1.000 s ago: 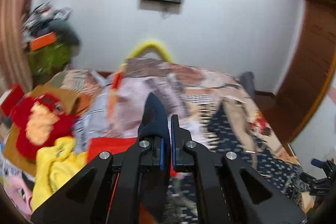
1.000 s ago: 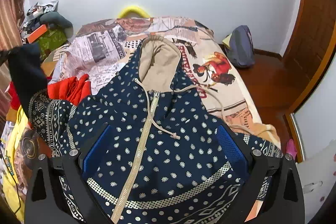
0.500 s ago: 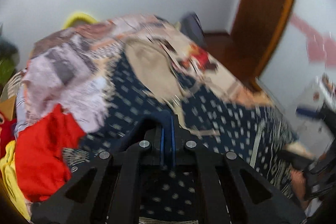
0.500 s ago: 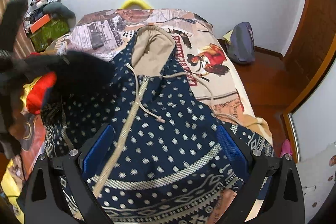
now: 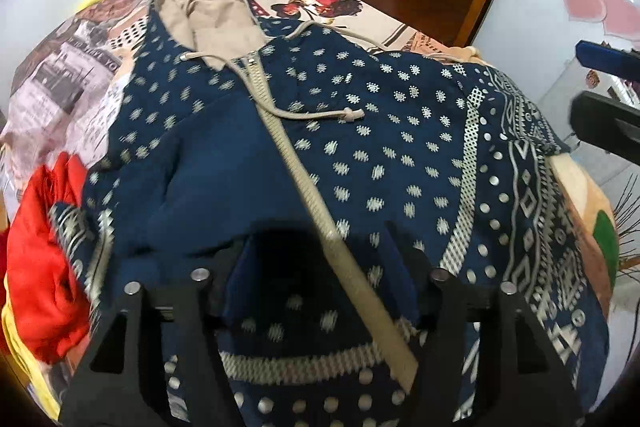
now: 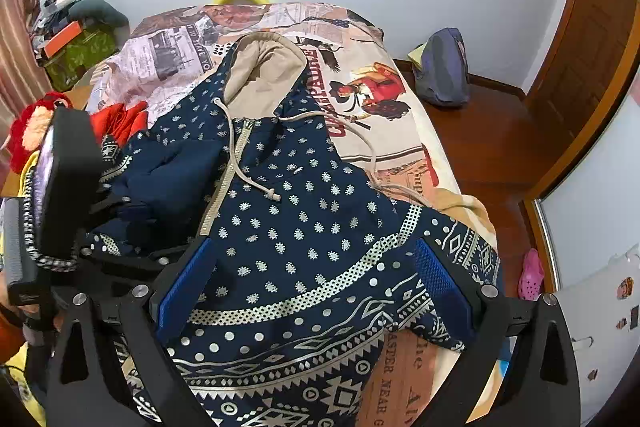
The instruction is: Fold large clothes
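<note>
Swung down from facing the wall, the left gripper point(image 5: 320, 267) now hangs over the navy hoodie point(image 5: 360, 155), its jaws just opened and parted with nothing pinched; the dark sleeve point(image 5: 208, 179) it carried lies folded across the hoodie's chest beside the zipper point(image 5: 296, 163). Over the hoodie's patterned hem, the right gripper point(image 6: 316, 287) stands wide open, holding nothing. Beneath the hoodie is the printed bedspread point(image 6: 384, 107); a red garment point(image 5: 40, 247) lies left of it.
</note>
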### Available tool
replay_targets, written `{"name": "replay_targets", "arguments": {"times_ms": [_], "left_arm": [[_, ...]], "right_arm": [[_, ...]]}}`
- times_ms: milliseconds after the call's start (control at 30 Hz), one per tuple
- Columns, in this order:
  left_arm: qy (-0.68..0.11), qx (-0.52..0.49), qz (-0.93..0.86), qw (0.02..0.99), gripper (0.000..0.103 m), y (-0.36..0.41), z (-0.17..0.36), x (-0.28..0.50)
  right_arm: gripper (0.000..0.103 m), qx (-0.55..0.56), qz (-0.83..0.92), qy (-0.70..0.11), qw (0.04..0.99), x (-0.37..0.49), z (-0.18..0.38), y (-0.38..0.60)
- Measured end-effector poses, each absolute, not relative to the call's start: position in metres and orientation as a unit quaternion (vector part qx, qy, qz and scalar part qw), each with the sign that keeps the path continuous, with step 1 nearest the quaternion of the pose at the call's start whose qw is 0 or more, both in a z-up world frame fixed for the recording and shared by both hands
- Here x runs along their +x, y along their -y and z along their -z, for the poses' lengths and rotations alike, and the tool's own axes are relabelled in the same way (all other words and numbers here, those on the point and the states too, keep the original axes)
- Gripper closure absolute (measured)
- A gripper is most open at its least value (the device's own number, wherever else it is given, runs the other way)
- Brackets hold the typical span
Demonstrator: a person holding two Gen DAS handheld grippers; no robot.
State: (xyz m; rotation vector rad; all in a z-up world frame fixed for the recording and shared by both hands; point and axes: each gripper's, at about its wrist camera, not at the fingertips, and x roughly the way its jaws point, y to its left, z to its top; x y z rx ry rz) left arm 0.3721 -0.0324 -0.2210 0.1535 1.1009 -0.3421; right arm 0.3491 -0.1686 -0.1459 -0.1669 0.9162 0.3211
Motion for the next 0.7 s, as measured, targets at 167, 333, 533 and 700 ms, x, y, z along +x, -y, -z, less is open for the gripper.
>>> {"name": "replay_targets", "arguments": {"times_ms": [167,333,533,700], "left_arm": [[-0.489,0.047,0.167,0.855,0.037,0.001,0.184,0.355],[-0.438,-0.027,0.136,0.888,0.019,-0.067,0.136,0.34],[-0.418,-0.044,0.043,0.906,0.018,-0.145,0.122,0.333],[-0.438,-0.05,-0.015,0.898,0.018,-0.202,0.144,0.323]], "right_arm": [[0.005,-0.1,-0.144,-0.426,0.887,0.347,0.138,0.153],[0.005,-0.121,-0.169,-0.415,0.886,0.348,0.133,0.122],[0.005,-0.158,-0.212,-0.415,0.871,0.35,0.14,0.073],[0.005,-0.189,-0.249,-0.425,0.849,0.355,0.16,0.026]]}}
